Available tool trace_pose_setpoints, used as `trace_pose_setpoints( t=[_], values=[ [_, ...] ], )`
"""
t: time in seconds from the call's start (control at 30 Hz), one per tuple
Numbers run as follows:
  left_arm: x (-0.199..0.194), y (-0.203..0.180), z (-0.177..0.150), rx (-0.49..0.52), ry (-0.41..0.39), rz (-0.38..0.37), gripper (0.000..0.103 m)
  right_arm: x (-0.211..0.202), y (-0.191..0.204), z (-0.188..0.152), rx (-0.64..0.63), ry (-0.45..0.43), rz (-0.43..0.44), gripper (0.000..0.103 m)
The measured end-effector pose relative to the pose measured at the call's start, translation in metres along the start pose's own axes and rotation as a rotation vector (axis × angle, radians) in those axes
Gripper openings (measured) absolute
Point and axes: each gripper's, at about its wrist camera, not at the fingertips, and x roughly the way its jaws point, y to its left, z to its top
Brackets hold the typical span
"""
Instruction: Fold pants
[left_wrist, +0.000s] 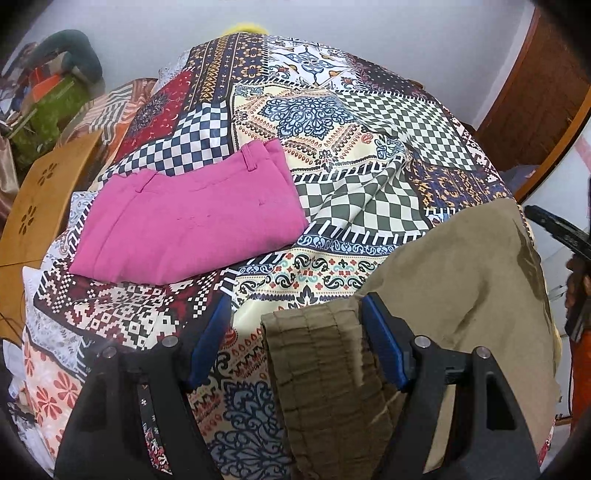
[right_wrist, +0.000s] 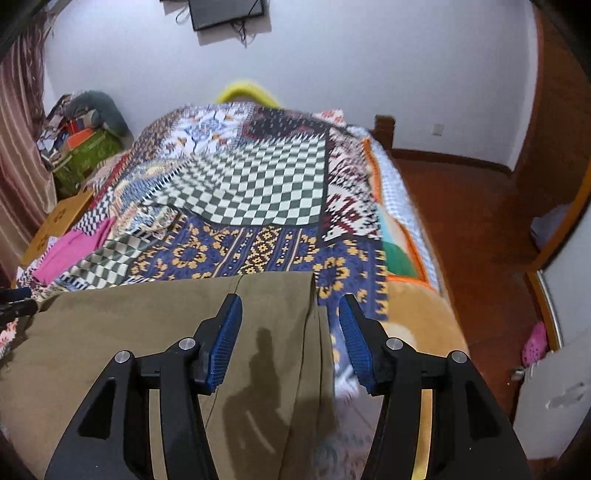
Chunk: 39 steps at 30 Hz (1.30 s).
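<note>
On the bed, at the far left edge, a wooden stand (left_wrist: 40, 206) with flower cut-outs borders the patchwork bedspread (left_wrist: 332, 118). Beside it lie folded pink pants (left_wrist: 192, 229), flat and smooth, belt loops showing. The left tool (left_wrist: 291, 332) tilts steeply down with its jaws standing wide; the gathered, ribbed waistband of the olive pants (left_wrist: 480, 288) lies between its blue ridged pads, touching the right pad only, so nothing is clamped. From there the olive pants (right_wrist: 147, 332) spread rightward as a soft, matte sheet with two straight leg hems meeting at a slit. The right tool (right_wrist: 291, 332) angles down over that hem corner, jaws apart, pads pressing nothing. Right of it the bedspread ends, an orange-trimmed blanket (right_wrist: 402, 251) hangs off the bed's edge, and bare red-brown floor (right_wrist: 461, 206) opens toward the wall.
</note>
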Motion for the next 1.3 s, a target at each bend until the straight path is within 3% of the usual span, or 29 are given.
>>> trace_pose_setpoints(
  t=[0.1,0.23,0.33,0.37,0.73,0.83,0.87,0.93,0.97,1.0,1.17,1.3],
  values=[
    [0.005,-0.001,0.0,0.004,0.006,0.003,0.072,0.024,-0.002,0.002,-0.009,0.068,0.019,0.051],
    [0.006,-0.004,-0.003,0.011,-0.005,-0.016,0.058,0.039,0.0,0.001,-0.034,0.094,0.03,0.05],
    [0.003,-0.011,-0.006,0.042,-0.025,0.002,0.055,0.037,0.002,0.001,-0.062,0.076,0.002,0.024],
    [0.001,-0.013,-0.006,0.055,-0.033,0.013,0.054,0.039,0.003,0.001,-0.081,0.075,-0.026,0.011],
    [0.006,-0.008,-0.004,0.042,-0.032,0.049,0.052,0.045,0.009,-0.003,-0.167,0.08,-0.117,0.006],
    [-0.003,-0.015,-0.003,0.086,-0.045,0.091,0.055,0.041,0.012,0.002,-0.172,0.095,-0.118,0.006],
    [-0.012,-0.019,-0.003,0.109,-0.062,0.125,0.055,0.038,0.012,0.004,-0.163,0.099,-0.117,0.01],
    [-0.025,-0.023,-0.002,0.129,-0.084,0.141,0.058,0.029,0.014,0.008,-0.131,0.121,-0.09,0.032],
    [-0.036,-0.024,-0.001,0.13,-0.101,0.118,0.061,0.021,0.017,0.009,-0.117,0.11,-0.063,0.051],
    [-0.042,-0.025,-0.001,0.128,-0.111,0.098,0.062,0.012,0.021,0.009,-0.109,0.083,-0.035,0.058],
    [-0.057,-0.044,-0.007,0.142,-0.113,-0.017,0.065,-0.015,0.063,0.009,-0.123,0.054,0.114,0.062],
    [-0.041,-0.058,-0.015,0.148,-0.042,-0.069,0.065,-0.008,0.104,0.0,-0.14,0.098,0.234,0.072]
  ],
)
